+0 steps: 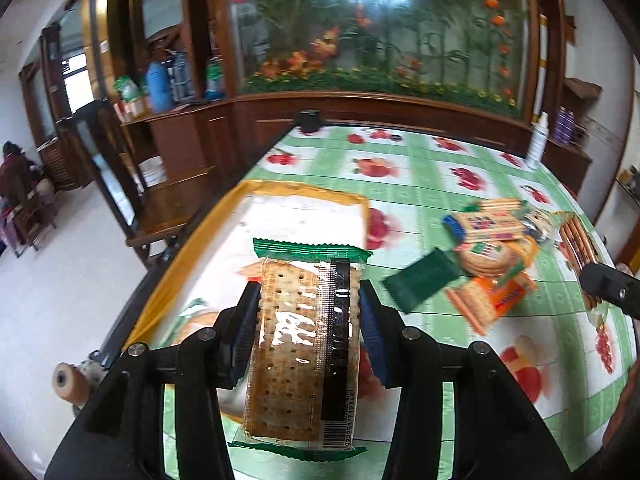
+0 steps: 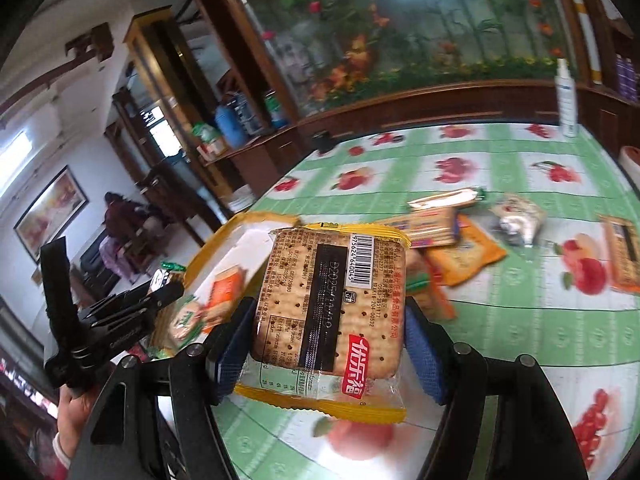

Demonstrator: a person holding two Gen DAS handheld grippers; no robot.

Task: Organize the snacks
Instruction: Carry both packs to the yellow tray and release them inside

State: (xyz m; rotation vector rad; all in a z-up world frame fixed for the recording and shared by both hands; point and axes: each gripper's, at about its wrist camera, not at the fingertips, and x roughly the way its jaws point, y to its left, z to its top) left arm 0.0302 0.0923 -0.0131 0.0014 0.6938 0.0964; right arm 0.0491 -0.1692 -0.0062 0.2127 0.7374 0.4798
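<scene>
My left gripper [image 1: 308,300] is shut on a green-edged cracker packet [image 1: 298,344], held above a big yellow-edged snack bag [image 1: 304,208] lying flat at the table's left. My right gripper [image 2: 330,320] is shut on a yellow-edged cracker packet [image 2: 328,304], held near the same bag [image 2: 236,248]. A pile of loose cracker packets [image 1: 492,248] lies on the table to the right; it also shows in the right wrist view [image 2: 452,236]. The left gripper [image 2: 132,304] shows at the left of the right wrist view.
The table has a green checked fruit-print cloth [image 1: 420,184]. A white bottle [image 1: 537,140] stands at the far right edge, a black object [image 1: 310,120] at the far edge. Wooden cabinets and a flower mural stand behind. A chair [image 1: 168,208] is left of the table.
</scene>
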